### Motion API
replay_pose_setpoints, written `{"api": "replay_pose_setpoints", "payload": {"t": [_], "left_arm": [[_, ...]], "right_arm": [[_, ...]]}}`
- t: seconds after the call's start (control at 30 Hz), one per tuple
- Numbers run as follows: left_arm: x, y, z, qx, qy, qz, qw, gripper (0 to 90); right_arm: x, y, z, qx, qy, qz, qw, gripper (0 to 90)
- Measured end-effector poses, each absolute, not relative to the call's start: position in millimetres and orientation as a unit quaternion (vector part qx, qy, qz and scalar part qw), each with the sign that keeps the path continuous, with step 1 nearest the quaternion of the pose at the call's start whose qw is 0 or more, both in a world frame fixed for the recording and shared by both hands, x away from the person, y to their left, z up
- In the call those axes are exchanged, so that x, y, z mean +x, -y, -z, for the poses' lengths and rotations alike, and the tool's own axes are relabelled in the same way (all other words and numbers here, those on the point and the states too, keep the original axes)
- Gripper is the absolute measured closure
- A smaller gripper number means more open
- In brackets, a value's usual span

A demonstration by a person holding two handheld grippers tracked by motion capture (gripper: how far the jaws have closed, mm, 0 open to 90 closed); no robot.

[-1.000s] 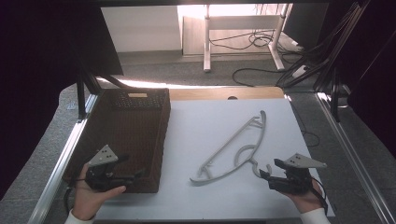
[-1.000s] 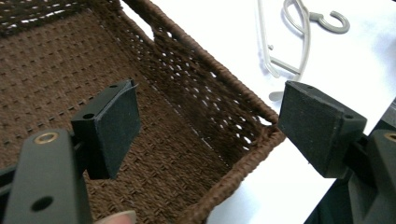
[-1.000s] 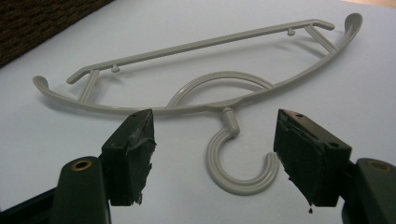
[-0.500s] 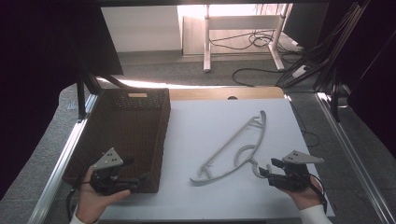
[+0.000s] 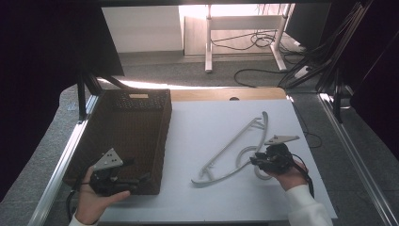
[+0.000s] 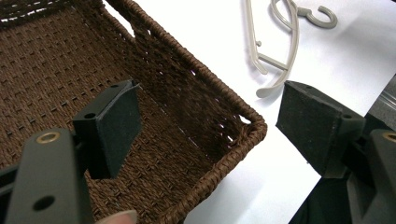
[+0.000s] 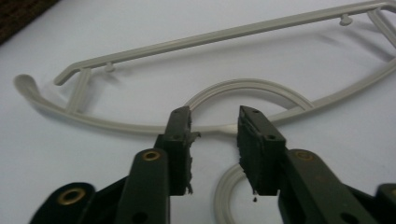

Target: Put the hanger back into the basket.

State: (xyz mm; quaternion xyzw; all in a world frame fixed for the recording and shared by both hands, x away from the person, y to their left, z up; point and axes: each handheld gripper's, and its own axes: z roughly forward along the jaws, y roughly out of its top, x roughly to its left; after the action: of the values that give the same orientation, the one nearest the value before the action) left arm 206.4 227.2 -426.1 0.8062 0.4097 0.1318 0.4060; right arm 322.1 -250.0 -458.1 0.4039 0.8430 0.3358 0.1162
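We see a white tabletop [image 5: 202, 127], and we place everything from the brown woven basket [image 5: 127, 136] that stands on its left part. To the right of the basket, apart from it, a grey plastic hanger [image 5: 235, 146] lies flat on the tabletop. At the near right corner of the basket we see the left tongs [image 5: 141, 179], wide apart, with one jaw over the inside of the basket and the other outside its rim. Well to the right of the basket are the right tongs [image 5: 254, 161], partly apart, one jaw on each side of the hanger's neck, near its hook; they clamp nothing.
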Motion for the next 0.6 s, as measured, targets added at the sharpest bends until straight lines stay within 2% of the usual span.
{"api": "replay_pose_setpoints", "payload": {"t": [0.07,0.1,0.13,0.23,0.6], "left_arm": [[207,-227,426,0.806,-0.41,-0.132,0.406,21.2],[207,-227,426,0.806,-0.41,-0.132,0.405,21.2],[207,-227,426,0.806,-0.41,-0.132,0.405,21.2],[207,-226,427,0.808,-0.409,-0.132,0.403,21.2],[207,-225,428,0.81,-0.408,-0.131,0.401,21.3]], "right_arm": [[327,248,459,0.403,-0.846,-0.329,0.113,70.1],[338,243,461,0.407,-0.852,-0.312,0.105,76.8],[338,243,461,0.407,-0.852,-0.312,0.105,76.8],[355,238,469,0.412,-0.861,-0.286,0.085,87.3],[371,212,486,0.387,-0.892,-0.223,0.067,89.0]]}}
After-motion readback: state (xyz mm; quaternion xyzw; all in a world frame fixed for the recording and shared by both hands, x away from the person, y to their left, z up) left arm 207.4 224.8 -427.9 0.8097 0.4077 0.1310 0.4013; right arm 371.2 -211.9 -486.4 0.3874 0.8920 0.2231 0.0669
